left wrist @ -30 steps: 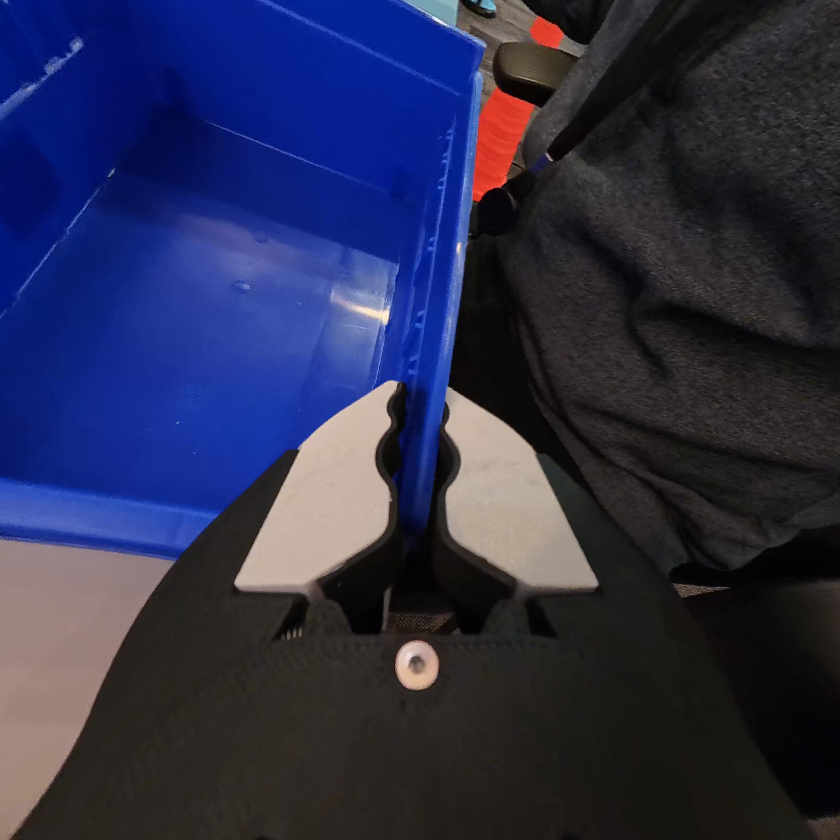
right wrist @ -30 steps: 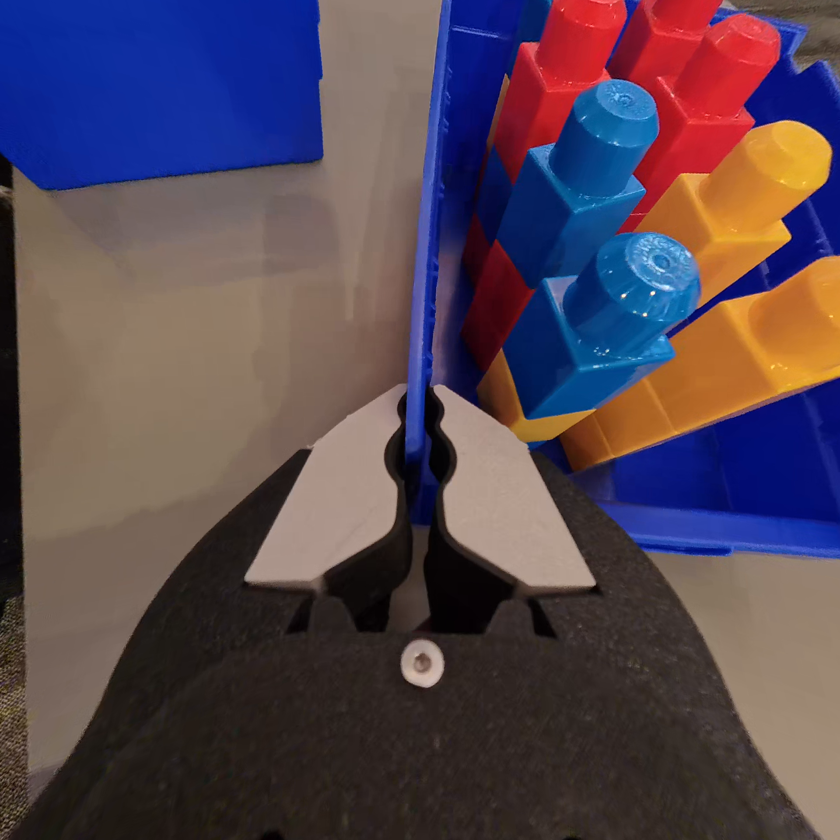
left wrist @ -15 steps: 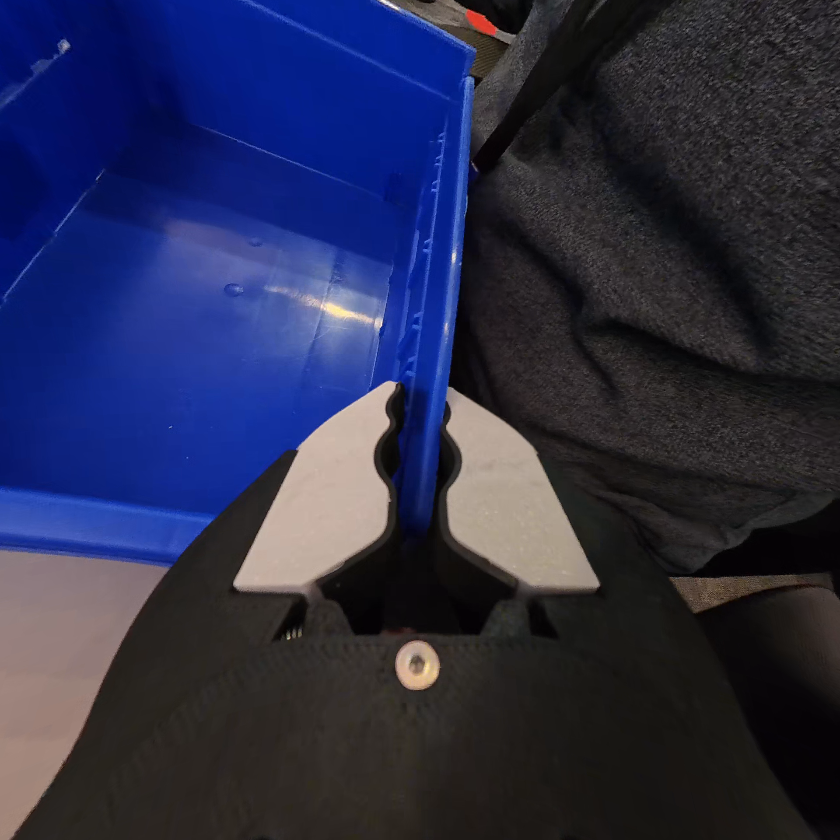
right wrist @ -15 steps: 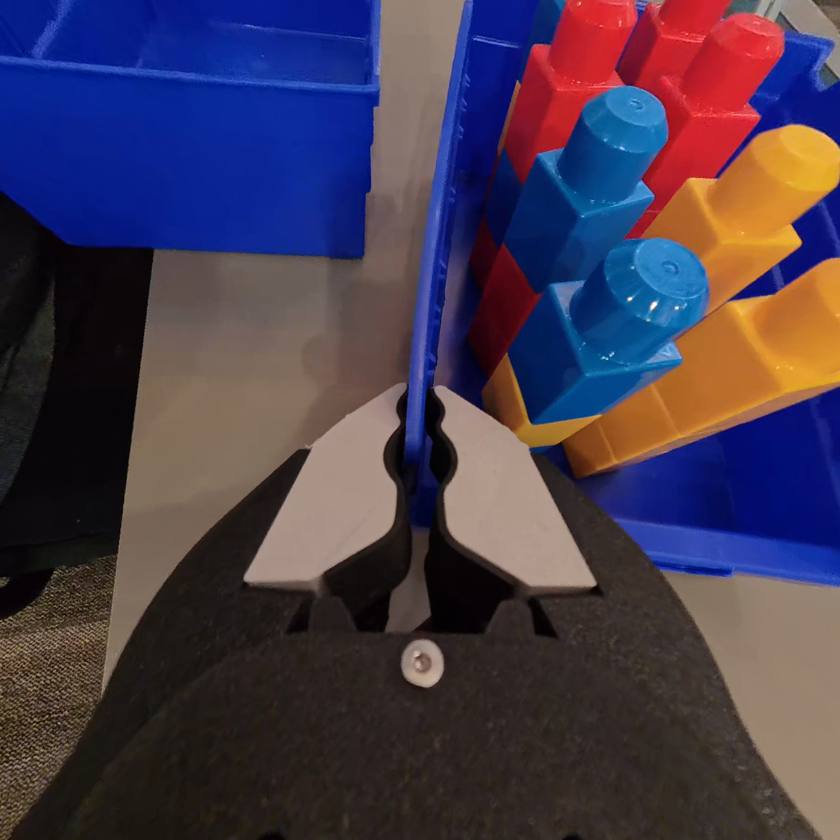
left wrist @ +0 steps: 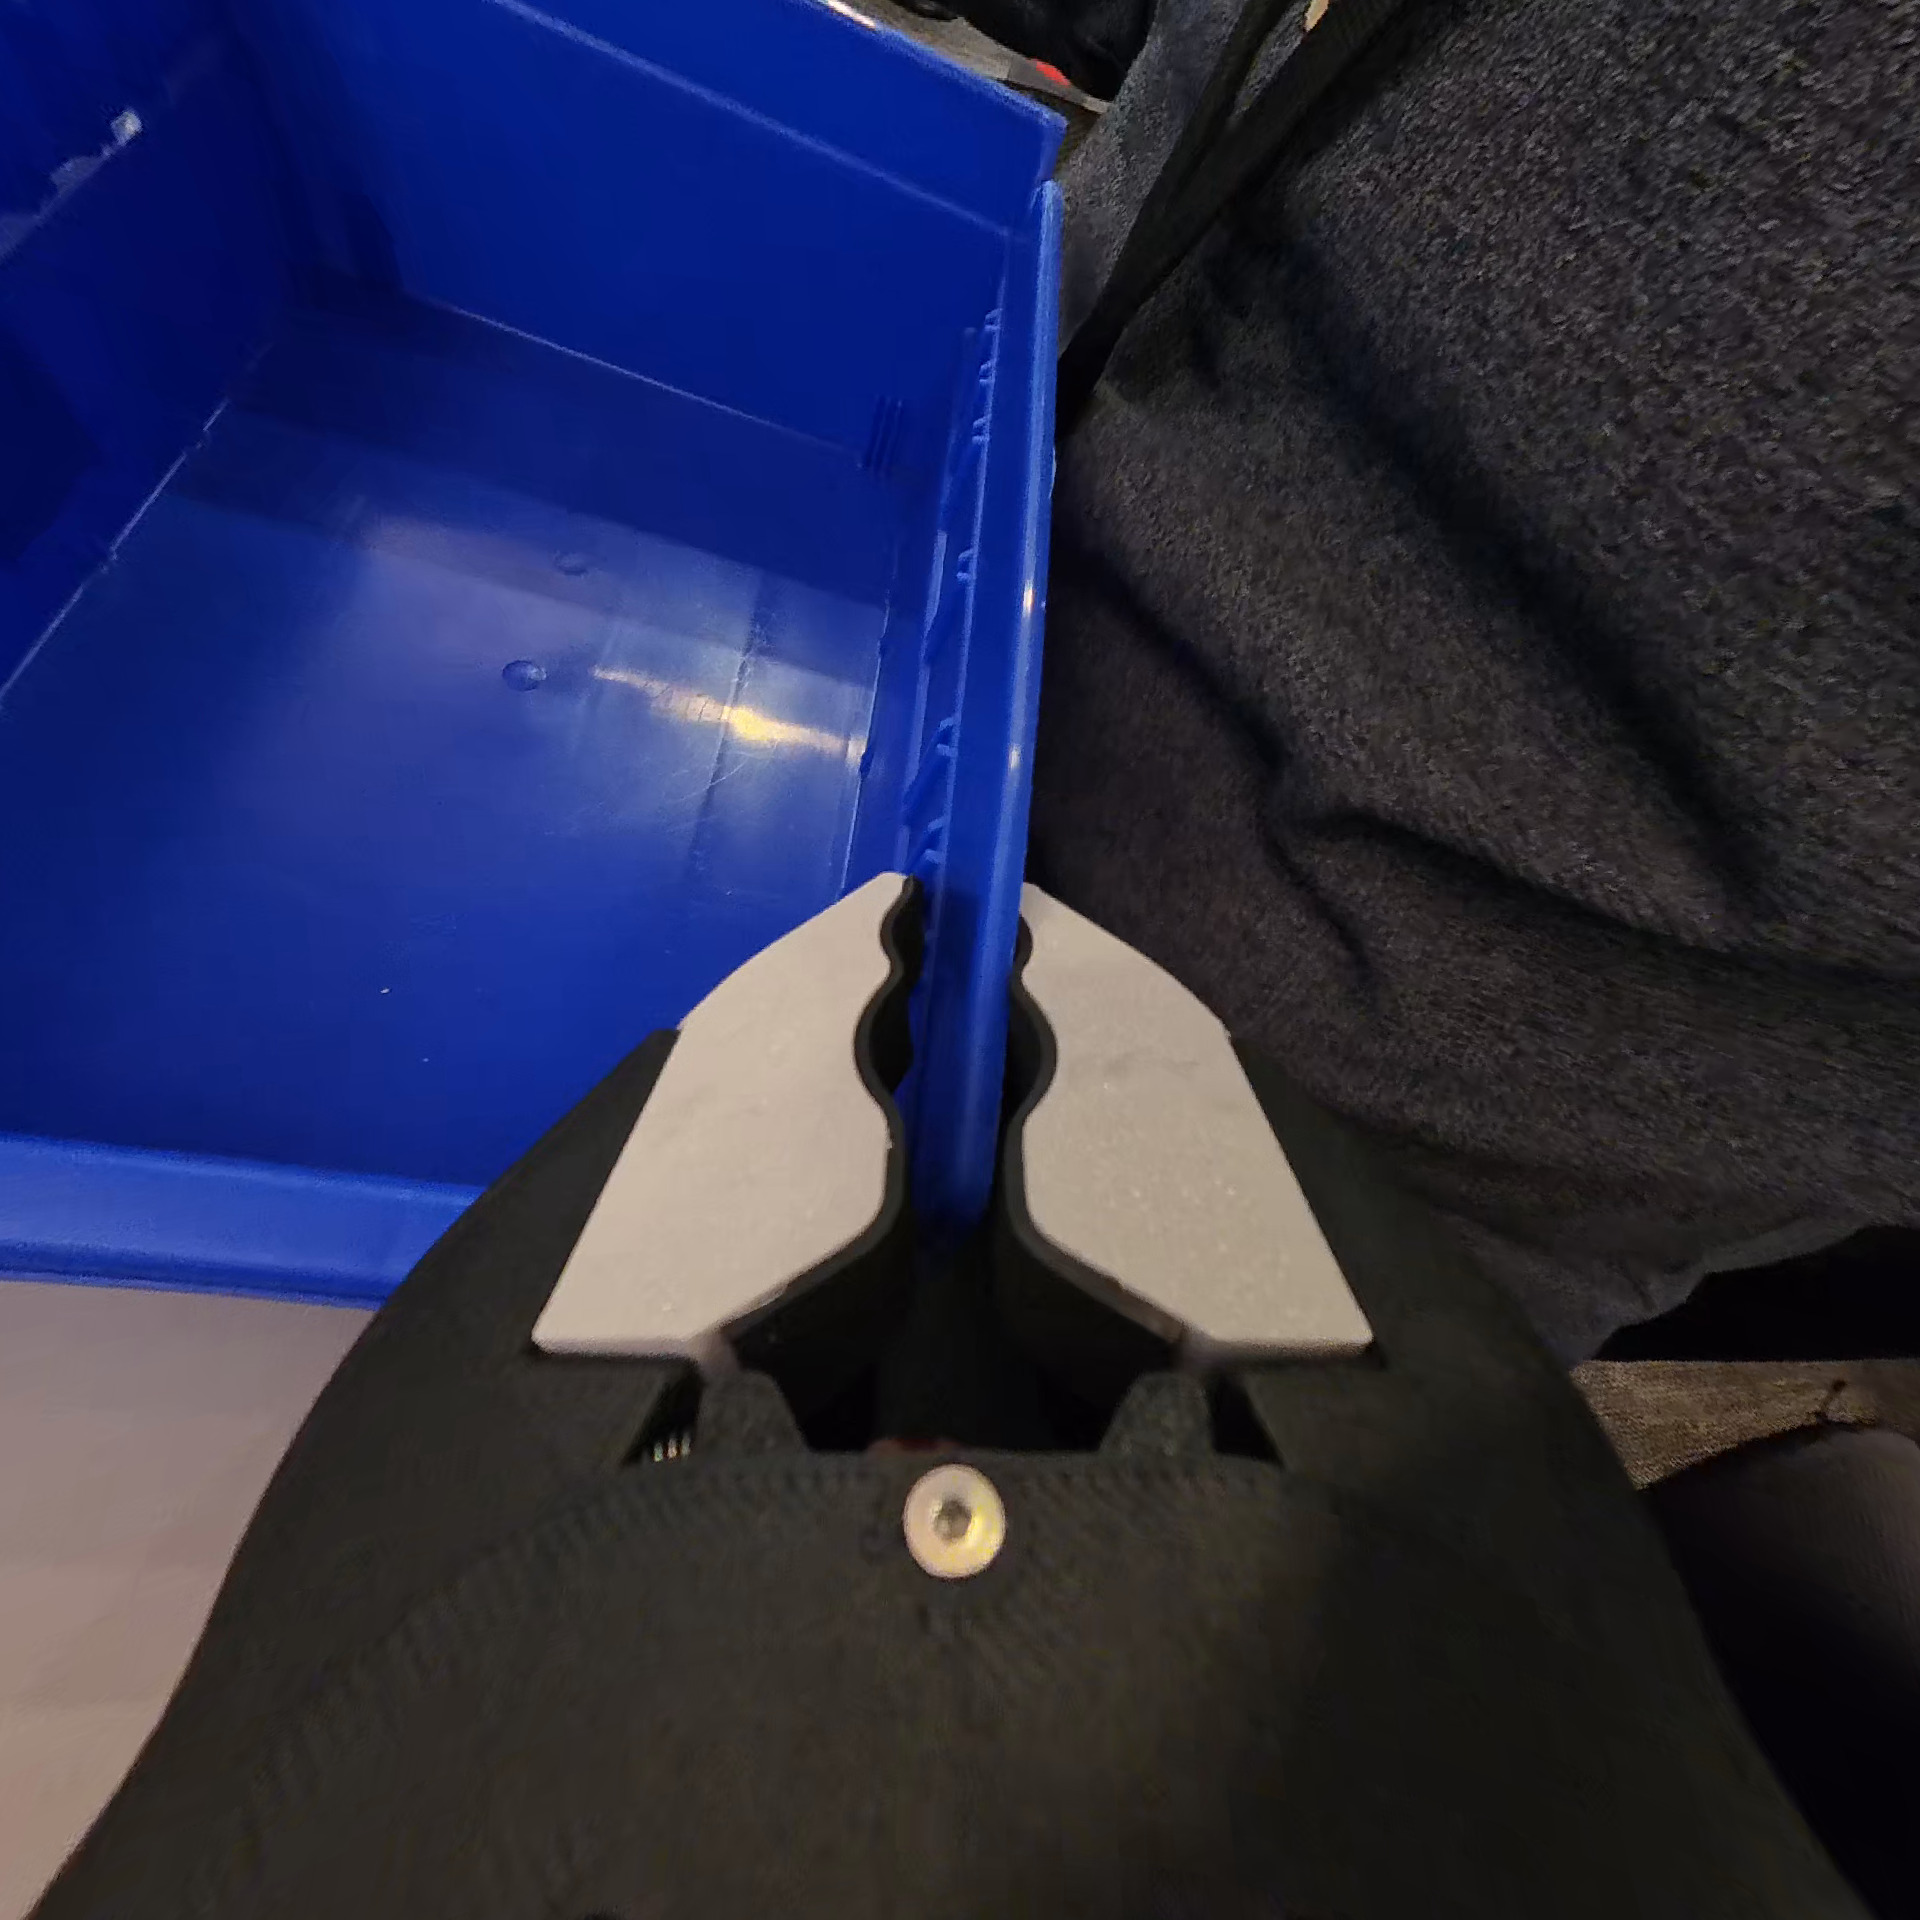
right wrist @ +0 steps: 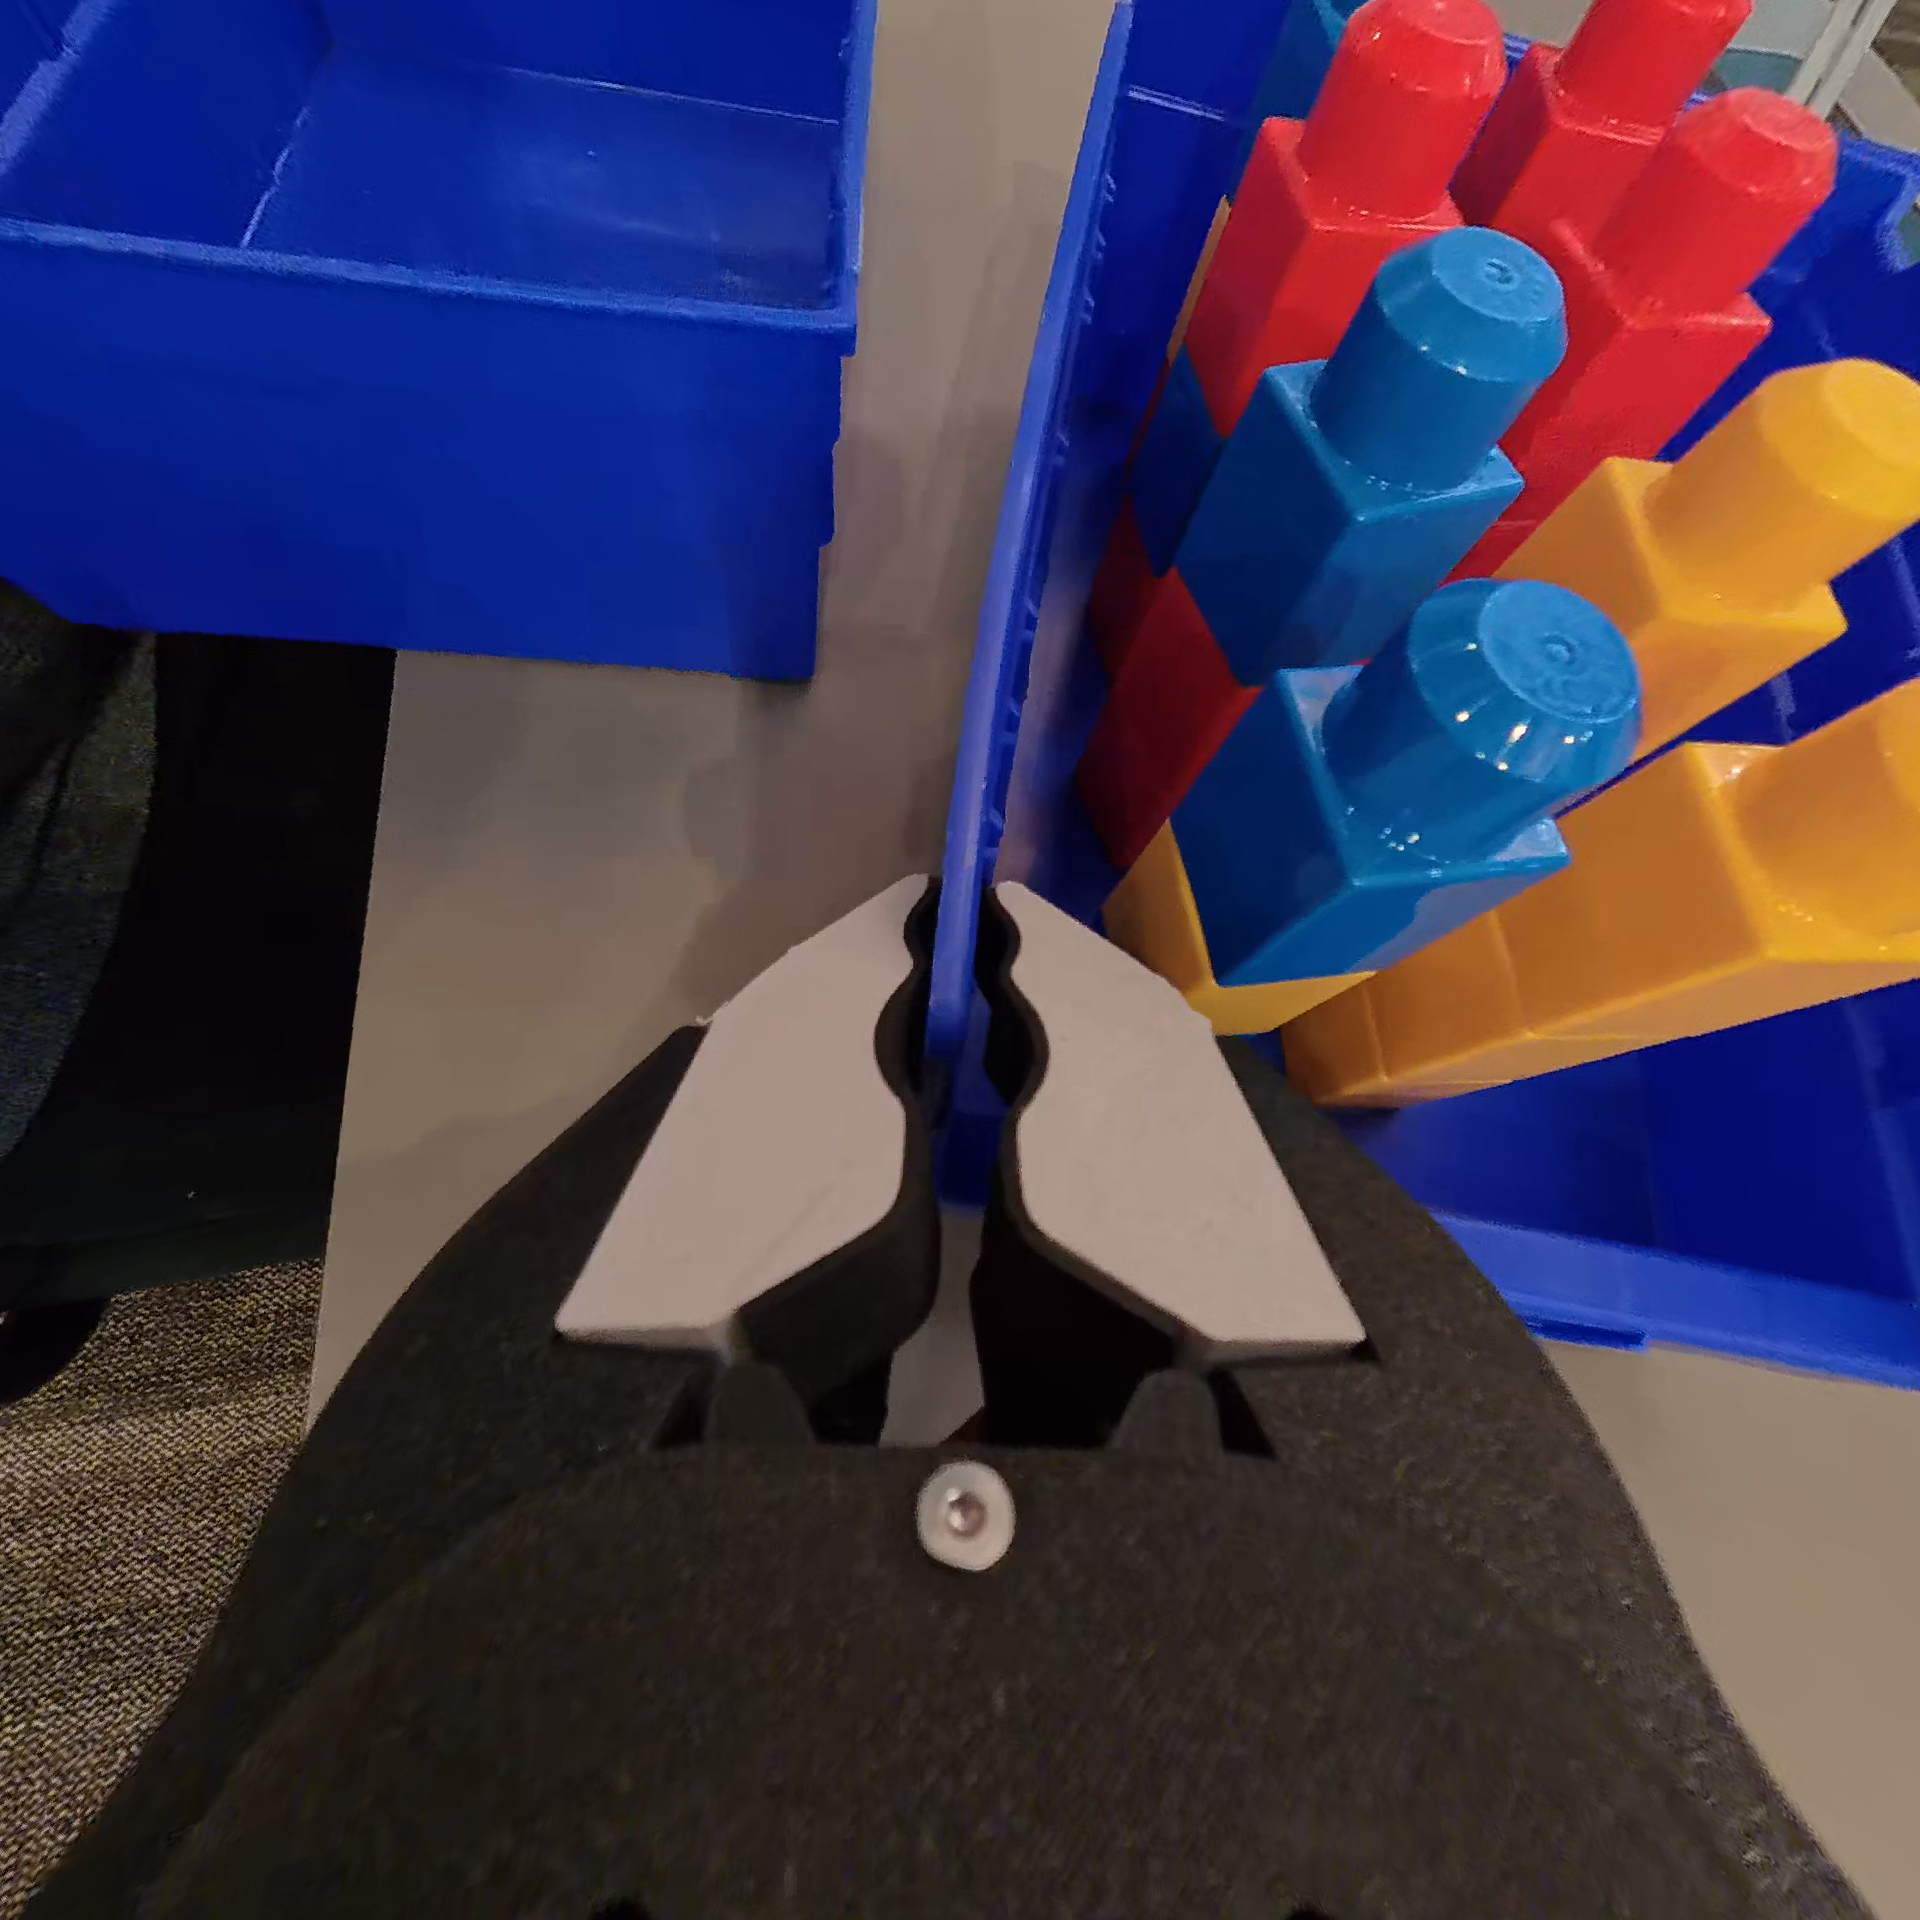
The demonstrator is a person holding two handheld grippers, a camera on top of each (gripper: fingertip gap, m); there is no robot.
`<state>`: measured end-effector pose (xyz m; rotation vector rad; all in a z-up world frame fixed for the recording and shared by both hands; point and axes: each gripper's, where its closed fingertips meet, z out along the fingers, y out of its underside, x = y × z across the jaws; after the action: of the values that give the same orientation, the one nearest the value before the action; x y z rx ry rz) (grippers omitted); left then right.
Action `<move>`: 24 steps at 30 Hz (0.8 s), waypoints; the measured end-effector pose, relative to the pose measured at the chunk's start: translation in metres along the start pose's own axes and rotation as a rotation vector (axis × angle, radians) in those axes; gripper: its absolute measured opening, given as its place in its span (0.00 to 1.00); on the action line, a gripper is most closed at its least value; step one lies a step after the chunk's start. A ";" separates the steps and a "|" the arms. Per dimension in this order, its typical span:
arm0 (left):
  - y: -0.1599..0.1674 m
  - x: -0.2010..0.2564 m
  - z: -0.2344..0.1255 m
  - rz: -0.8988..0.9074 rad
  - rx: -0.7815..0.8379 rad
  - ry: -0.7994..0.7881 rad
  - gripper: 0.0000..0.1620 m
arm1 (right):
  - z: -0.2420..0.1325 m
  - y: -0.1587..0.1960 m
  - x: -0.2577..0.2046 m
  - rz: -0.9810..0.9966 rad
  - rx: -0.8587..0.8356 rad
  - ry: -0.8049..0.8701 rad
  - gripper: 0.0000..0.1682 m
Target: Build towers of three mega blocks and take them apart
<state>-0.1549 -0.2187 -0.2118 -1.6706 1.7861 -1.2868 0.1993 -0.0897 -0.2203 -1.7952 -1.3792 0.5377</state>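
Observation:
My left gripper point(left wrist: 968, 914) is shut on the right side wall of an empty blue bin point(left wrist: 436, 790). My right gripper point(right wrist: 961, 899) is shut on the left side wall of a second blue bin point(right wrist: 1023, 540). That bin holds several towers of mega blocks standing close together: blue-topped towers point(right wrist: 1392, 488), red-topped towers point(right wrist: 1351, 177) and yellow towers point(right wrist: 1704, 561). The empty bin also shows in the right wrist view point(right wrist: 416, 395), at the upper left, apart from the full bin.
Both bins rest on a grey table point(right wrist: 623, 831). The table's edge is at the left in the right wrist view, with carpet point(right wrist: 135, 1475) below. A person's dark grey sweater point(left wrist: 1507, 623) fills the right of the left wrist view, close to the empty bin. One gripper's finger ends stand about 40 cm off the other's.
Both grippers stay shut on their bin walls. In the right wrist view the empty bin has come nearer and lower in frame and the table edge has appeared. The sweater looms closer in the left view.

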 end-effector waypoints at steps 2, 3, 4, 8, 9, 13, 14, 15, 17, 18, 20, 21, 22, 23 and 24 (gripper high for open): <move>0.000 0.001 0.002 0.002 -0.001 0.000 0.08 | 0.001 -0.001 -0.002 -0.016 -0.001 0.002 0.03; -0.001 0.002 0.002 0.004 -0.001 0.000 0.08 | 0.001 -0.002 -0.003 -0.018 -0.002 0.005 0.03; -0.001 0.002 0.003 0.003 0.001 0.001 0.08 | 0.001 -0.002 -0.004 -0.015 -0.002 0.004 0.03; -0.001 0.003 0.004 0.007 0.001 0.002 0.08 | 0.001 -0.003 -0.009 -0.010 0.007 0.011 0.03; -0.001 0.003 0.004 0.007 0.002 0.002 0.08 | 0.001 -0.003 -0.011 -0.010 0.009 0.011 0.03; -0.001 0.005 0.006 0.010 0.002 0.005 0.08 | 0.005 -0.007 -0.020 -0.012 0.029 -0.017 0.02; -0.001 0.006 0.007 0.011 0.002 0.007 0.08 | 0.007 -0.009 -0.021 -0.016 0.033 -0.024 0.02; -0.001 0.006 0.008 0.012 0.002 0.009 0.09 | 0.010 -0.011 -0.022 -0.022 0.037 -0.030 0.02; -0.001 0.007 0.009 0.015 0.003 0.011 0.09 | 0.015 -0.016 -0.022 -0.028 0.042 -0.046 0.02; -0.002 0.008 0.010 0.017 0.006 0.011 0.09 | 0.018 -0.018 -0.021 -0.033 0.044 -0.054 0.02; -0.003 0.008 0.011 0.020 0.007 0.011 0.08 | 0.025 -0.022 -0.019 -0.042 0.045 -0.067 0.02; -0.004 0.008 0.012 0.023 0.007 0.010 0.08 | 0.028 -0.025 -0.017 -0.048 0.047 -0.075 0.02; -0.004 0.008 0.013 0.024 0.007 0.010 0.08 | 0.032 -0.027 -0.016 -0.053 0.047 -0.081 0.02; -0.005 0.008 0.014 0.026 0.007 0.009 0.09 | 0.036 -0.030 -0.014 -0.058 0.047 -0.089 0.02; -0.006 0.008 0.015 0.028 0.008 0.008 0.08 | 0.040 -0.032 -0.012 -0.065 0.046 -0.097 0.02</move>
<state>-0.1415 -0.2308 -0.2127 -1.6334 1.8002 -1.2886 0.1471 -0.0850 -0.2201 -1.7010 -1.4734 0.6244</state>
